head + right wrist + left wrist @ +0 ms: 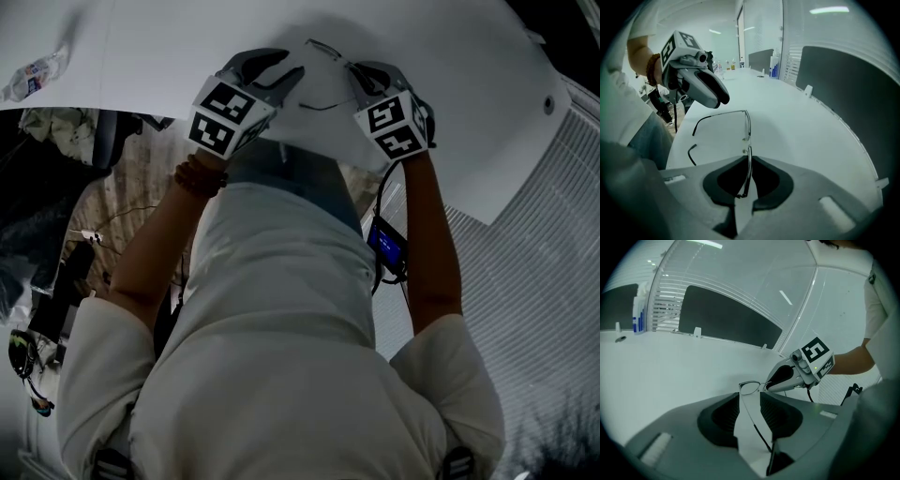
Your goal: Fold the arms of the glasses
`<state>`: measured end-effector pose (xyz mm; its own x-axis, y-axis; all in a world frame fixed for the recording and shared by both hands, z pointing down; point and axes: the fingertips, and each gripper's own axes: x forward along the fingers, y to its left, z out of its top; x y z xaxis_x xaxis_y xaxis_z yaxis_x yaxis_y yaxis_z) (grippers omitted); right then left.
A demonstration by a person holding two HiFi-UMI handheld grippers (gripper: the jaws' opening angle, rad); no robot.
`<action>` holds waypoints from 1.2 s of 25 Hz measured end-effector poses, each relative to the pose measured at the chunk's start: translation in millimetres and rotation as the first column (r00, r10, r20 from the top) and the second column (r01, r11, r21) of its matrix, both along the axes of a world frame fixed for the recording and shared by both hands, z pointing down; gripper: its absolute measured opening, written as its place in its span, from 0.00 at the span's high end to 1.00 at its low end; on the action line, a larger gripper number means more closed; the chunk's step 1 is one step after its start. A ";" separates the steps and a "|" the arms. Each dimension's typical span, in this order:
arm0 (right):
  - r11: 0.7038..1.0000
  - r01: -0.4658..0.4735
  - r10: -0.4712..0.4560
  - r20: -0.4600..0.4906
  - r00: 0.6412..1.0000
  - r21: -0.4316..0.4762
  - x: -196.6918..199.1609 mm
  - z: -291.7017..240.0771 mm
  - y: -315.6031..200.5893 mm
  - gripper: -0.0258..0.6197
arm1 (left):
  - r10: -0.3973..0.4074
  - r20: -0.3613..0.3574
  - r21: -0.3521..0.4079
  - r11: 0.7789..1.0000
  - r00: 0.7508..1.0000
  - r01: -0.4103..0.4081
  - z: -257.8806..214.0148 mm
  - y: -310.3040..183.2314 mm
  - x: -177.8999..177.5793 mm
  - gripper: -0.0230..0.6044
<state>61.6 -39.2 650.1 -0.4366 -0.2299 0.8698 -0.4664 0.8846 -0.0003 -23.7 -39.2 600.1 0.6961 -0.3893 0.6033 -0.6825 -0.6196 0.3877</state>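
Observation:
Thin wire-rimmed glasses (325,51) lie on the white table (150,47) with both arms unfolded. My right gripper (749,160) points down at them, its jaws closed on the rim of the near lens (748,165). The far lens (746,125) and its arm (717,115) stretch away on the table. My left gripper (750,397) is open, and the near arm (759,432) of the glasses runs loose between its jaws. In the head view the left gripper (281,71) and the right gripper (356,73) flank the glasses.
A clear plastic bottle (32,75) lies at the table's far left. A spray bottle (639,310) stands by the slatted blinds (670,310). The table's near edge (309,148) is against the person's body. A cable with a small blue-lit device (386,244) hangs by the right arm.

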 end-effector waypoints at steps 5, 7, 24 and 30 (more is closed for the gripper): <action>1.000 -0.018 0.017 0.018 1.000 0.012 -1.5 -5.0 -4.6 0.93 | 0.005 -0.014 0.003 1.000 1.000 -0.005 -3.7 -4.4 3.3 0.73; 0.999 -0.037 0.036 0.022 0.999 0.032 0.7 -13.1 -8.0 0.94 | 0.006 -0.029 0.006 1.000 1.000 -0.005 -12.7 -5.7 5.8 0.73; 0.924 -0.202 0.199 0.043 0.979 0.324 33.6 -161.3 -17.6 0.94 | 0.043 -0.093 0.090 0.995 0.995 -0.034 -121.1 -3.3 22.1 0.73; 0.906 -0.210 0.212 0.036 0.977 0.368 42.0 -171.6 -15.9 0.94 | 0.061 -0.118 0.088 0.995 0.991 -0.051 -130.3 8.1 38.8 0.73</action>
